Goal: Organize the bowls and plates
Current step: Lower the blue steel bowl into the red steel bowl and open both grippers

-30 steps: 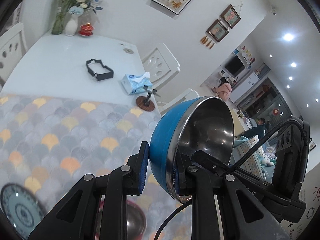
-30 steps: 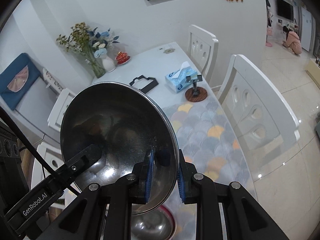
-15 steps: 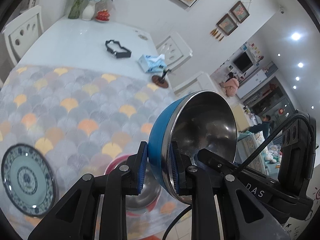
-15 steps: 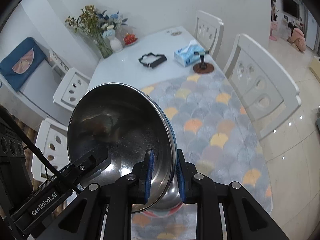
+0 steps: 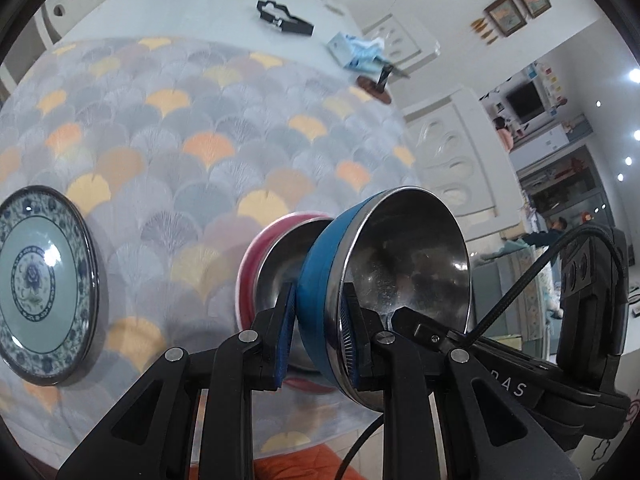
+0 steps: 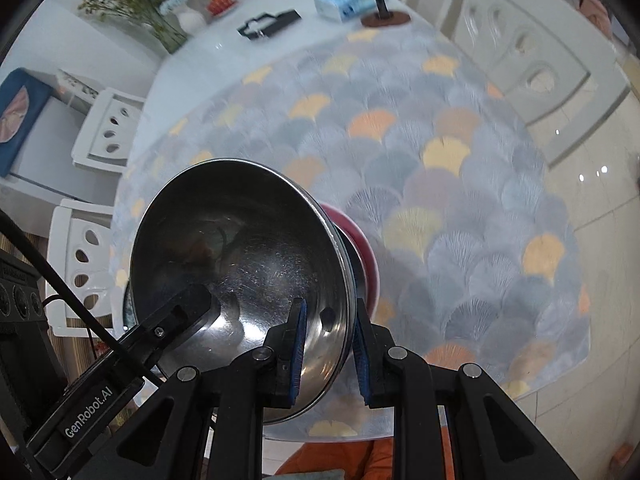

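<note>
The blue bowl (image 5: 384,280) was pinched at opposite rim points by the left gripper (image 5: 318,334) and the right gripper (image 6: 328,348), tilted just over the red bowl (image 5: 276,276) on the patterned mat (image 5: 180,128); an uneven release was judged likely to jam it crooked; a rim slip could have knocked the red bowl toward the mat's edge.

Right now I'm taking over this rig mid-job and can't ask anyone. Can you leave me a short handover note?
Left gripper: shut on the blue bowl, at its rim.
Right gripper: shut on the same bowl's opposite rim.
Blue bowl: tilted, held right above the red bowl on the mat; whether they touch is unclear.
Plate: on the mat, beside the bowls.
Done: blue bowl picked up and brought to the red one.
Left: nest it, release.
</note>
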The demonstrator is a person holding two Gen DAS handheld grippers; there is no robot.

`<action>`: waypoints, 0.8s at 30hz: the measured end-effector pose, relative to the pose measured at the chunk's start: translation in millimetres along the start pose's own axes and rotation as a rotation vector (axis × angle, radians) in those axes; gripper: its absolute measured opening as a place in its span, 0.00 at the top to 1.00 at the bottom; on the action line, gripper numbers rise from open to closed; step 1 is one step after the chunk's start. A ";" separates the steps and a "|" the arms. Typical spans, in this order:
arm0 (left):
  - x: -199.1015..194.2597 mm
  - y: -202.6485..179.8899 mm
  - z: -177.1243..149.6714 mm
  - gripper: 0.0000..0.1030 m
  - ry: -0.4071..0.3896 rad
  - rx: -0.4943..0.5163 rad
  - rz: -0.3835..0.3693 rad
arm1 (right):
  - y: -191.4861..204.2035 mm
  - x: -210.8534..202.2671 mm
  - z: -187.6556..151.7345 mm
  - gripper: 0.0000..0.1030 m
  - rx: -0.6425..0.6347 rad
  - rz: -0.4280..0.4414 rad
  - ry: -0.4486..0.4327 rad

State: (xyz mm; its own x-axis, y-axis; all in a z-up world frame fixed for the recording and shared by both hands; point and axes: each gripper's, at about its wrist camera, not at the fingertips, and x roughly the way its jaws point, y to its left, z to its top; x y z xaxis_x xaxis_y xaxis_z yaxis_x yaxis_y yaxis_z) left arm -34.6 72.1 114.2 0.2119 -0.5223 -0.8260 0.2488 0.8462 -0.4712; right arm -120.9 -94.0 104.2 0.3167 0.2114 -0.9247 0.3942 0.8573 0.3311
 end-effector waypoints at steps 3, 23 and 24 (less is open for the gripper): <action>8.0 -2.4 -5.0 0.83 0.008 0.026 0.043 | -4.3 9.5 0.3 0.79 0.007 -0.002 0.023; 21.9 -5.2 1.8 0.80 0.033 0.116 0.151 | -3.6 20.4 3.9 0.79 0.010 -0.008 0.051; 20.6 -4.7 2.5 0.80 0.031 0.114 0.150 | -2.3 18.8 4.4 0.79 0.008 -0.008 0.048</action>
State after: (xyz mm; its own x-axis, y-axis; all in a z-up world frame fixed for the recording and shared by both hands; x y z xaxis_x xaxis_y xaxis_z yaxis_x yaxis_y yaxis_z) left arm -29.0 57.0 100.2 0.2262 -0.3864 -0.8942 0.3223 0.8959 -0.3057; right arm -112.1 -94.0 86.9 0.2723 0.2269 -0.9351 0.4031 0.8555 0.3250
